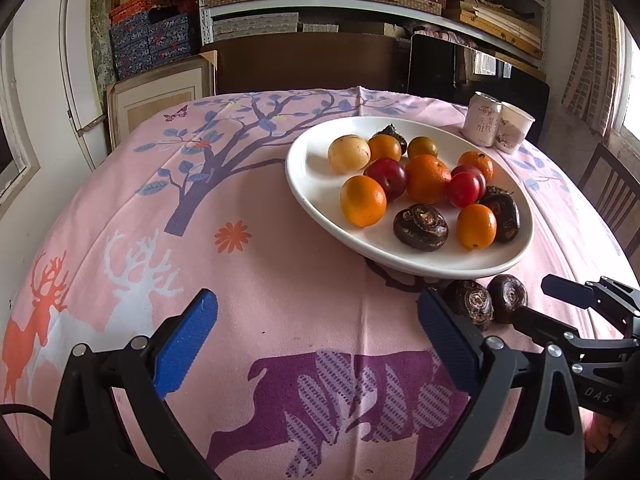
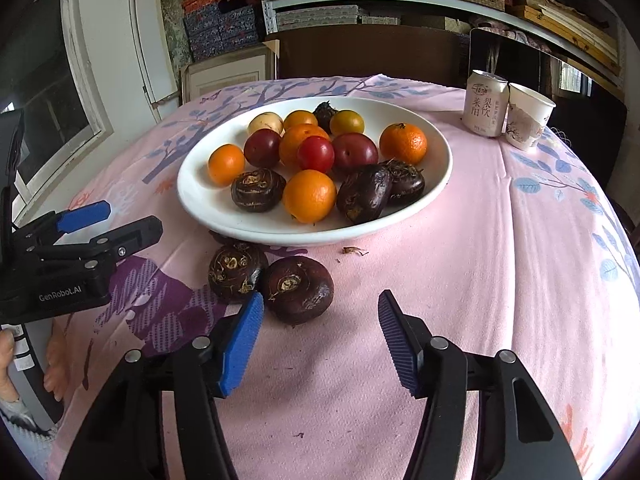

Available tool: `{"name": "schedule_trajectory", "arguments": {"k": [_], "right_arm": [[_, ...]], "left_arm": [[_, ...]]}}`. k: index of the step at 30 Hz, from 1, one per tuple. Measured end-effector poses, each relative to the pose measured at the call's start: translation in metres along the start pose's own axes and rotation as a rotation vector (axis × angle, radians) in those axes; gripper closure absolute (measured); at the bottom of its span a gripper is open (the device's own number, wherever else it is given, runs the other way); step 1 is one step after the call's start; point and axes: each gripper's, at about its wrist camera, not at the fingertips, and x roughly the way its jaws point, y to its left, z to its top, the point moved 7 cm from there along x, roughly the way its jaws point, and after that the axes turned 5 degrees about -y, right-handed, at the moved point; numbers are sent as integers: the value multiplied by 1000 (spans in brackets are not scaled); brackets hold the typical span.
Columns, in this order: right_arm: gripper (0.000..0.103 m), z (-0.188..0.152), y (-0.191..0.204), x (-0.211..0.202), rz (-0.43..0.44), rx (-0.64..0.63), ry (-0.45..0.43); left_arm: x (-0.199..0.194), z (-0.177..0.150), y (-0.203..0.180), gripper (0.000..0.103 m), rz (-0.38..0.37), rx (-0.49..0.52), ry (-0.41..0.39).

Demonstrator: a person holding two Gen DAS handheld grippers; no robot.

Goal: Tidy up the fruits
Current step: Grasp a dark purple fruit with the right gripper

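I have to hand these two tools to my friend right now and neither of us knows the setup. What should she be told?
Left tool: open, empty, over bare cloth.
Right tool: open, empty, just short of the nearer water chestnut; nothing gripped.
Two water chestnuts, that one and its neighbour, lie on the tablecloth in front of the white plate.
The plate holds oranges, plums and more water chestnuts.
How the sorting should end up isn't visible; the two loose chestnuts look like the current work.

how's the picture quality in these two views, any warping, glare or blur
Left wrist view: strong fisheye bowing of the table, dark corners, window blown out at right. Right wrist view: same bowing, plate and fruit sharp, soft daylight, faint shadows, no motion blur.
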Motion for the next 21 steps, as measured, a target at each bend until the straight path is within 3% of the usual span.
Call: {"name": "schedule_trajectory", "arguments": {"k": [15,21], "right_arm": [[61,4,10,19,26,20,41],[62,3,-2,13,-22,21,42]], "left_arm": [[-2,-1,-21,5,34,121,-24],[-3,-2,-25,5,35,137,-26]]}}
